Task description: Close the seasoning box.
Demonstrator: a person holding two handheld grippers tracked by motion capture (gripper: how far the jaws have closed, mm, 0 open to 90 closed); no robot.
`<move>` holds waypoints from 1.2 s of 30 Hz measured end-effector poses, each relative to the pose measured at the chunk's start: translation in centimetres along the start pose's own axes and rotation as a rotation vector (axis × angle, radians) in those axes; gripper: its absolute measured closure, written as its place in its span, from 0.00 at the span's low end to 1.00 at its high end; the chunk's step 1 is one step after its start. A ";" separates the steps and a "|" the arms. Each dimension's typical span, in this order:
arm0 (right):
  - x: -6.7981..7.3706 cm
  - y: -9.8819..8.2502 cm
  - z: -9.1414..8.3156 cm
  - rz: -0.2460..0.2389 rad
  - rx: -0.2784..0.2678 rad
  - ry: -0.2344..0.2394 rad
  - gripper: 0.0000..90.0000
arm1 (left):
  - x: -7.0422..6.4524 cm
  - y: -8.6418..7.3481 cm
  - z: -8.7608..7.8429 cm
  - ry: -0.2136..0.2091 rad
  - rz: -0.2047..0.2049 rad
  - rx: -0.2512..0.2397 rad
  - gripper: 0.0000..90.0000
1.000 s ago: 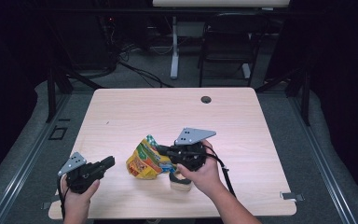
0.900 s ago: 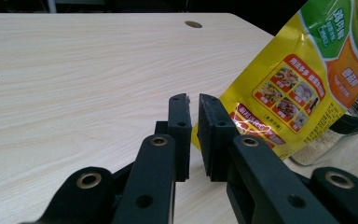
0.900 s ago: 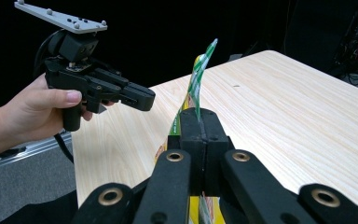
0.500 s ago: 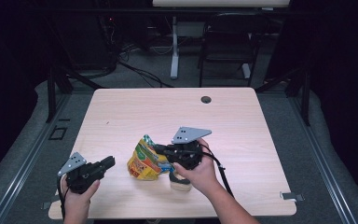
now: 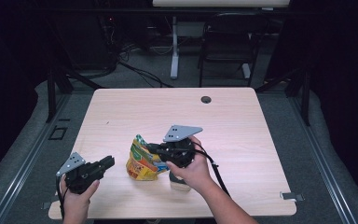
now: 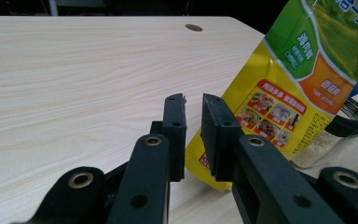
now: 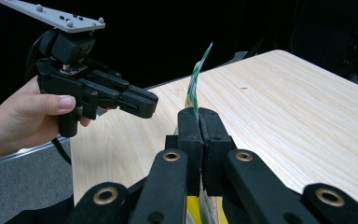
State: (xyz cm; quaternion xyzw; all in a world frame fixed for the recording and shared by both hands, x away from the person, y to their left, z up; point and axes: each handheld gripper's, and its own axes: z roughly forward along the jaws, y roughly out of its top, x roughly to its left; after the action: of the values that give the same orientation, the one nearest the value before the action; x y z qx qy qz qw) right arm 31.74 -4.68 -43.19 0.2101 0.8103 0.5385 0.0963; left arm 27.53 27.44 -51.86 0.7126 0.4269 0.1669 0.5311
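Yellow foil, printed with green and orange panels, makes up the seasoning pouch (image 5: 142, 161) standing upright just below the middle of the high view, on the pale wooden counter (image 5: 242, 121). Its long axis runs vertically, with the thin sealed top edge uppermost. The right gripper (image 5: 156, 149) comes at it from the right of the frame; in the right gripper view its jaws are pressed nearly together on that top edge, the pouch (image 7: 196, 81) rising edge-on as a thin green sliver above the pads. So the right hand (image 5: 193, 165) is the one in contact and carries the bag's weight.

A glass jar (image 6: 328, 135) with a dark rim stands behind the pouch's lower right corner in the left gripper view, close to it; whether they touch I cannot tell.

Well apart at lower left of the high view sits the left gripper (image 5: 108, 162), pointing right toward the bag. Its jaws have just been opening, and in its own view they stand a narrow gap apart with nothing between them. The pouch (image 6: 303, 79) lies ahead and to the right of those jaws, its flat printed face turned toward them. Judging from this, the left gripper would need to travel right and rise to meet the top edge beside the right jaws.
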 end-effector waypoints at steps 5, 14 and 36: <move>0.3 0.3 0.6 -0.011 0.013 0.004 0.98 | 0.0 0.0 -0.1 -0.001 -0.004 -0.008 0.89; 0.8 0.9 1.3 -0.034 0.034 0.005 0.97 | 0.0 0.0 -0.2 0.000 0.000 -0.011 0.89; 1.8 1.7 2.3 -0.053 0.046 0.036 0.91 | 0.1 -0.1 -0.2 0.000 -0.006 -0.012 0.87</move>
State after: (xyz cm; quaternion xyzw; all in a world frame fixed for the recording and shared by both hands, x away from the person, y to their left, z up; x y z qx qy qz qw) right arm 31.35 -1.41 -42.47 0.1810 0.8294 0.5207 0.0908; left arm 27.47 27.64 -51.88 0.7082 0.4279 0.1679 0.5359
